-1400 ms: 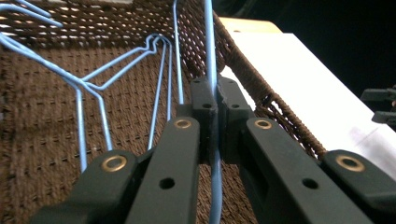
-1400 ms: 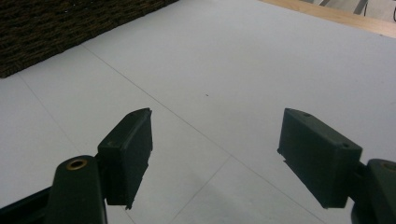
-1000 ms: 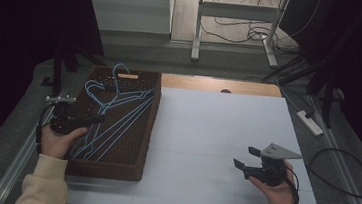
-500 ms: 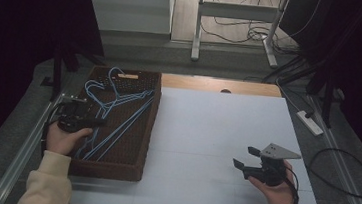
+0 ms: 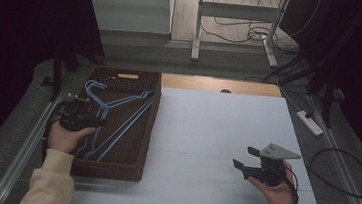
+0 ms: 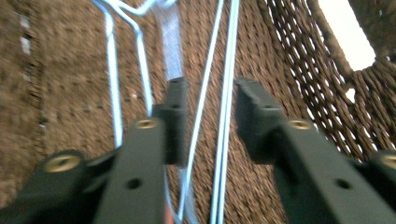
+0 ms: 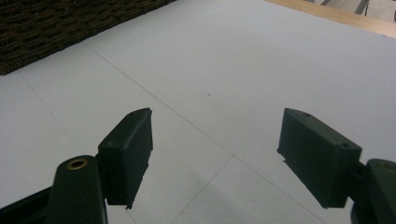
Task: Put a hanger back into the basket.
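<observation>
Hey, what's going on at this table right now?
A person works with a gripper in each hand. The left gripper is down in the brown woven basket among the blue wire hangers; its jaws have just been opening, with hanger wires running between them but not pinched. The right gripper is open above the white table, holding nothing.

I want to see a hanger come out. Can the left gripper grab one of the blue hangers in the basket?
Probably yes. The left gripper is down in the basket, its jaws have just been opening, and blue hangers run between them untouched.
</observation>
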`<state>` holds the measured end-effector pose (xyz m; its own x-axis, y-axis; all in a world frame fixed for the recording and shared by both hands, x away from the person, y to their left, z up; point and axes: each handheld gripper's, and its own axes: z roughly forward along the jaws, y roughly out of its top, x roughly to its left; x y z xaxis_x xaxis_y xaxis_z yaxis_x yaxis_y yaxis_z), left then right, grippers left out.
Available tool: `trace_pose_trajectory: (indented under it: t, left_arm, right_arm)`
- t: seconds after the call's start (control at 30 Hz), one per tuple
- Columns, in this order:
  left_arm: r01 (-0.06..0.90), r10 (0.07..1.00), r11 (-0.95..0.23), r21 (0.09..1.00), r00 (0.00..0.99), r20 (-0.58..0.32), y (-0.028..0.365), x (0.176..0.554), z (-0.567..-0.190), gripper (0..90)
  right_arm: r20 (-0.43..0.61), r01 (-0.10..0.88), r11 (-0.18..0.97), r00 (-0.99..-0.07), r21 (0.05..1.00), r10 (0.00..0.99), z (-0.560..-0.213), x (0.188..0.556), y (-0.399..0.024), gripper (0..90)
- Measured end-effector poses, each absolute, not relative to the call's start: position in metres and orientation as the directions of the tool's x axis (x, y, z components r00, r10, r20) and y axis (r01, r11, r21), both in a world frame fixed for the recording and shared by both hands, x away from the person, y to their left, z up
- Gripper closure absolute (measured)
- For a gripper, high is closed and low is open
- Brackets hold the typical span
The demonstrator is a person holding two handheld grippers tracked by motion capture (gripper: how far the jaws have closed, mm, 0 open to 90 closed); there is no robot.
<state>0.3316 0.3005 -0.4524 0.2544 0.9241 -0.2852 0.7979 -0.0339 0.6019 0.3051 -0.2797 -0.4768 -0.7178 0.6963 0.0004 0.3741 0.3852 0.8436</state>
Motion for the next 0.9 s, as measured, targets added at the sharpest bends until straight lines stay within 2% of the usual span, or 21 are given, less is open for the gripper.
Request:
trace_pose_trajectory:
  t: [0.03,0.17,0.37,0.63,0.9]
  left_arm:
    - [0.785,0.924,-0.03,0.618,0.258,-0.284,0.301,0.33,-0.451,52.1]
    - [0.737,0.915,-0.036,0.675,0.297,-0.275,0.301,0.322,-0.441,45.8]
    - [0.668,0.869,-0.077,0.74,0.409,-0.278,0.291,0.307,-0.424,39.5]
    - [0.566,0.805,-0.108,0.817,0.533,-0.262,0.277,0.276,-0.414,33.2]
    - [0.531,0.773,-0.138,0.836,0.585,-0.244,0.261,0.254,-0.418,31.2]
  right_arm:
    - [-0.002,0.374,0.388,-0.718,0.842,0.696,-0.477,0.305,-0.279,26.7]
    - [-0.003,0.373,0.39,-0.719,0.842,0.695,-0.477,0.305,-0.279,26.7]
    - [-0.002,0.375,0.39,-0.719,0.841,0.695,-0.477,0.305,-0.279,26.7]
    - [0.002,0.378,0.385,-0.716,0.842,0.698,-0.476,0.305,-0.281,26.6]
    - [0.004,0.376,0.376,-0.712,0.847,0.702,-0.476,0.306,-0.282,26.6]
